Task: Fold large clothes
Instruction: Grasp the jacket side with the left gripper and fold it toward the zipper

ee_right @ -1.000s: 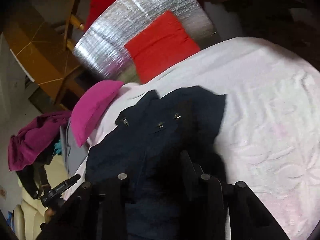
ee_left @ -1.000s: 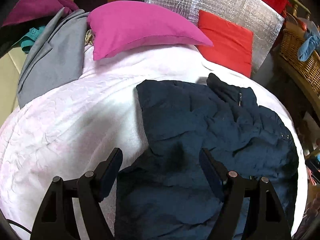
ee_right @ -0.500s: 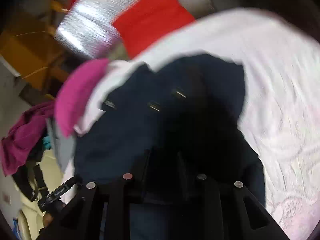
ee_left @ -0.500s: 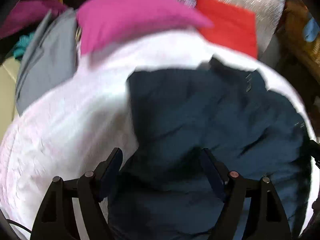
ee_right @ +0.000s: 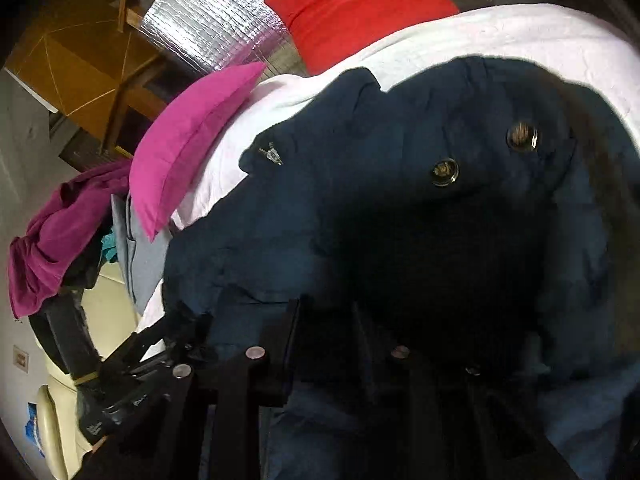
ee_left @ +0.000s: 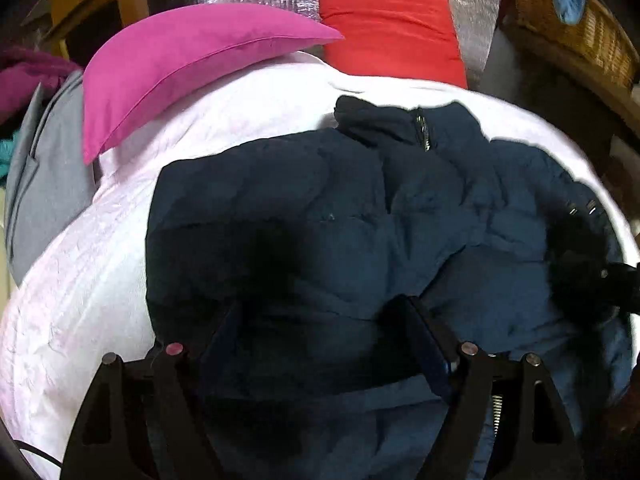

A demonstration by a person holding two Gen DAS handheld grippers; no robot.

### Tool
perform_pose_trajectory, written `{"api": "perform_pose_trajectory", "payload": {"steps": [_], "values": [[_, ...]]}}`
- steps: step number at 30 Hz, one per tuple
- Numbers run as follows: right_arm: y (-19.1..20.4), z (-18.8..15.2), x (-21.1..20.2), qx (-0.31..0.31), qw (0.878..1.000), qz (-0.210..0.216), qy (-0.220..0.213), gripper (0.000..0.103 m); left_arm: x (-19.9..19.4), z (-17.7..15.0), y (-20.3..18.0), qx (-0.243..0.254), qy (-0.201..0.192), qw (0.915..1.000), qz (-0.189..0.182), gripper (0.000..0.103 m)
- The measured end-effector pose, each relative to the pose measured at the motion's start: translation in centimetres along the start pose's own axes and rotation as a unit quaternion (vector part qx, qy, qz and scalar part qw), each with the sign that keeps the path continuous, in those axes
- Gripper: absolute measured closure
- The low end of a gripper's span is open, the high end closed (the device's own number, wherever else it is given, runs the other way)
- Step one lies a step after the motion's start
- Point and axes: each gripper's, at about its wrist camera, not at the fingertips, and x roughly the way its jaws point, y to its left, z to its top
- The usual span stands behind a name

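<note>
I am folding a big dark blue puffy jacket [ee_left: 360,216]. It is lying on the white bed cover [ee_left: 80,280], with its collar and zipper [ee_left: 420,132] pointing to the pillows. I think I am in the middle of the job: the jacket is bunched up, and it is not a neat shape yet.

My left gripper [ee_left: 320,336] is sitting low over the near part of the jacket. Its two fingers are spread wide, and no cloth is pinched between them. My right gripper [ee_right: 324,344] is over the jacket's right side, near the two shiny snap buttons [ee_right: 444,171]. It is too dark there, so I cannot tell if it is squeezing cloth or not.

Next, I think I need to pinch the near edge with the left gripper and bring it up toward the collar. The jacket is thick and puffy, so it may spring back or slip.

The pink pillow [ee_left: 192,60] and the red pillow [ee_left: 388,28] are lying past the collar, apart from it. A grey garment [ee_left: 44,184] is lying off to the left. A wicker basket [ee_left: 580,28] is standing to the right. None of them is touching the jacket.
</note>
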Motion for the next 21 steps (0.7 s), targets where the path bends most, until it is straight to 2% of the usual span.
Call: {"api": "perform_pose_trajectory", "payload": {"steps": [4, 6, 10, 12, 14, 15, 16, 18, 21], "values": [[0.9, -0.1, -3.1, -0.003, 0.998, 0.042, -0.038, 0.073, -2.2, 0.3, 0.1, -0.028, -0.026, 0.9982, -0.047, 0.021], [1.2, -0.4, -3.1, -0.001, 0.998, 0.056, -0.038, 0.073, -2.1, 0.1, -0.2, -0.020, -0.026, 0.9982, -0.051, 0.021], [0.7, -1.3, 0.4, 0.001, 1.000, 0.007, 0.028, 0.074, 0.6, -1.0, -1.9, 0.033, 0.018, 0.9993, -0.005, 0.021], [0.6, -1.6, 0.3, 0.000, 0.999, 0.011, 0.031, 0.074, 0.2, -1.2, -2.7, 0.057, 0.016, 0.9981, 0.014, 0.021], [1.3, -1.1, -1.0, -0.004, 0.999, 0.009, 0.031, 0.072, -1.0, -1.0, -2.7, 0.060, 0.009, 0.9981, 0.007, 0.021], [1.4, -1.0, -2.1, -0.009, 1.000, 0.012, 0.019, 0.067, -1.5, -1.1, -2.5, 0.057, 0.005, 0.9983, 0.005, 0.021], [1.5, -0.9, -3.5, -0.013, 1.000, 0.014, 0.003, 0.052, -2.2, -1.1, -2.2, 0.053, 0.003, 0.9986, 0.005, 0.021], [1.1, -0.6, -5.9, -0.013, 1.000, 0.009, -0.019, 0.033, -3.2, -1.3, -1.4, 0.051, 0.001, 0.9987, 0.007, 0.021], [0.2, -1.0, -9.3, -0.011, 0.999, -0.001, -0.046, 0.033, -5.1, -2.5, 0.7, 0.046, -0.002, 0.9989, 0.013, 0.021]]}}
